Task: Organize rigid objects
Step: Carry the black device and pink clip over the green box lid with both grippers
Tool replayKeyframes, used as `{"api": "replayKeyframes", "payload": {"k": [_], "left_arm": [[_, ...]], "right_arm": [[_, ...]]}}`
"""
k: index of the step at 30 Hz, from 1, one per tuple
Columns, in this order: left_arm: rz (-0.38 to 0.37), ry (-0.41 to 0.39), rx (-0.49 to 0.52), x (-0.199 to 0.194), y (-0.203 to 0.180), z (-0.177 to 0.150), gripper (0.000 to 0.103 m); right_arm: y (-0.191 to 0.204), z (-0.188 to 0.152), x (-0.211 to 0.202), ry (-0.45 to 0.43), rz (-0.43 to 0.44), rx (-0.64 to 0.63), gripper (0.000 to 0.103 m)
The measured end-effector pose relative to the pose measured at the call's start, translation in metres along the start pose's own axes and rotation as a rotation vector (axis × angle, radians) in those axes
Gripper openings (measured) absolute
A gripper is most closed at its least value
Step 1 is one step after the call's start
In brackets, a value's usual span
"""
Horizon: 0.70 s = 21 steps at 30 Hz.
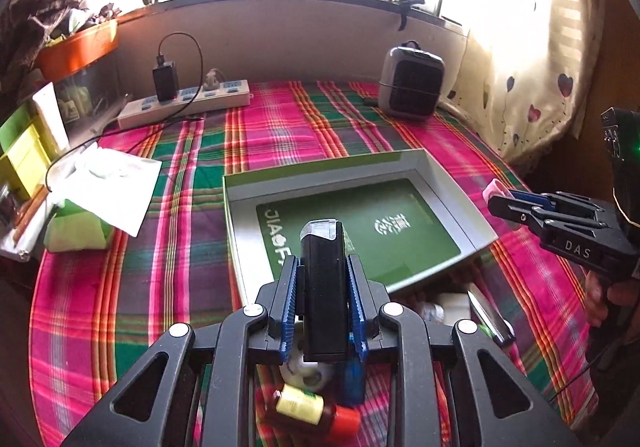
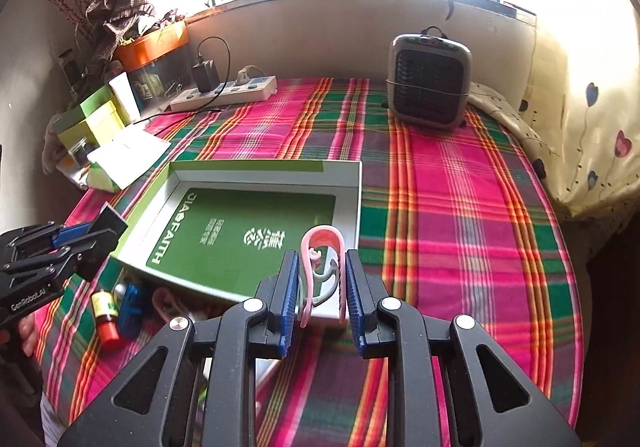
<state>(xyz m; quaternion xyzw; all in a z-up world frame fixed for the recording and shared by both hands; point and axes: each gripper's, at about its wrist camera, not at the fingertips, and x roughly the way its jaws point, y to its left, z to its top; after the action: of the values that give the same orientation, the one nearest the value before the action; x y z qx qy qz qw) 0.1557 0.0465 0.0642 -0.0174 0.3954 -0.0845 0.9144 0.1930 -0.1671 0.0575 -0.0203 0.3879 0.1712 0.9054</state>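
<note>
My left gripper (image 1: pixel 322 262) is shut on a black rectangular lighter-like object (image 1: pixel 323 295) with a clear top. I hold it above the near edge of a shallow white box (image 1: pixel 320 167) with a green printed bottom. My right gripper (image 2: pixel 322 255) is shut on a pink plastic clip (image 2: pixel 322 230) over the same box (image 2: pixel 256 167), near its front right corner. Each gripper also shows in the other view: the right gripper (image 1: pixel 496 202) with the pink clip (image 1: pixel 493 189), and the left gripper (image 2: pixel 114 231) with the black object (image 2: pixel 110 218).
In front of the box lie a small yellow-labelled bottle with a red cap (image 2: pixel 105 311), a blue item (image 2: pixel 132 307) and another pink clip (image 2: pixel 168 303). A power strip (image 1: pixel 184 103), a grey heater (image 2: pixel 430 83) and a tissue pack (image 1: pixel 80 231) sit around the plaid cloth.
</note>
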Motion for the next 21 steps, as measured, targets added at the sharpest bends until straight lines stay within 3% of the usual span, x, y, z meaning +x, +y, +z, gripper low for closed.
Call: {"api": "replayKeyframes", "payload": {"k": [21], "left_arm": [[0.001, 0.096, -0.037, 0.072, 0.013, 0.03, 0.023]], "right_arm": [[0.007, 0.023, 0.08, 0.115, 0.017, -0.035, 0.024]]}}
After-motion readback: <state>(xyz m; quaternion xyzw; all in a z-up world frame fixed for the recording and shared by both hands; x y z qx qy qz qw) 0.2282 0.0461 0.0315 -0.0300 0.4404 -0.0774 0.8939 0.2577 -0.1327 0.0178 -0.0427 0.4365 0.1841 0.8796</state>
